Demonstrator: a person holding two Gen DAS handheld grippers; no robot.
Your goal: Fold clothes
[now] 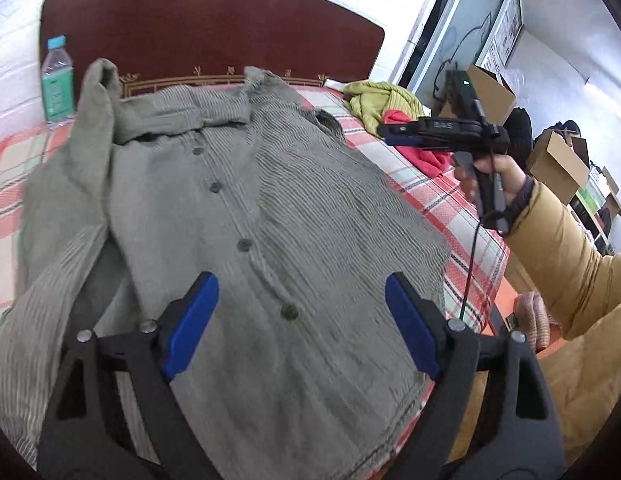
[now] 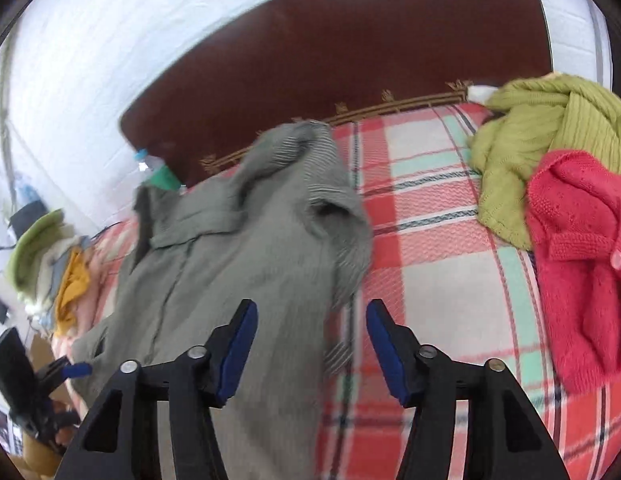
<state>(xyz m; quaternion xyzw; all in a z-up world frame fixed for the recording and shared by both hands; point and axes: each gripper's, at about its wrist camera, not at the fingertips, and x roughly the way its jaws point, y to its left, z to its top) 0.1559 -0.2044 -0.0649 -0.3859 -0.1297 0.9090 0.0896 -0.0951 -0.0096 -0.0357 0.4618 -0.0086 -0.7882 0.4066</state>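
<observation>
Over the bed, your left gripper (image 1: 301,328) hangs with its jaws spread wide and nothing between them; the blue pads frame the button placket of the grey striped shirt (image 1: 246,216) without touching it. Your right gripper (image 2: 310,354) is also unclenched, jaws parted a little less, empty, poised above the shirt's right edge where cloth meets the plaid bedspread (image 2: 438,280). From the left wrist view you can see your right hand (image 1: 494,176) gripping its handle off the bed's right side, in a mustard sleeve (image 1: 566,256).

That shirt lies face up and buttoned, collar toward the dark red headboard (image 1: 214,28), one sleeve bunched up at its left shoulder. Bare bedspread lies open to the right of the shirt, up to a heap of a green knit (image 2: 542,136) and a red knit (image 2: 582,280). A water bottle (image 1: 57,80) stands at the headboard's left end. More clothes (image 2: 50,264) are piled past the shirt's far side. Cardboard boxes (image 1: 558,164) stand along the white wall.
</observation>
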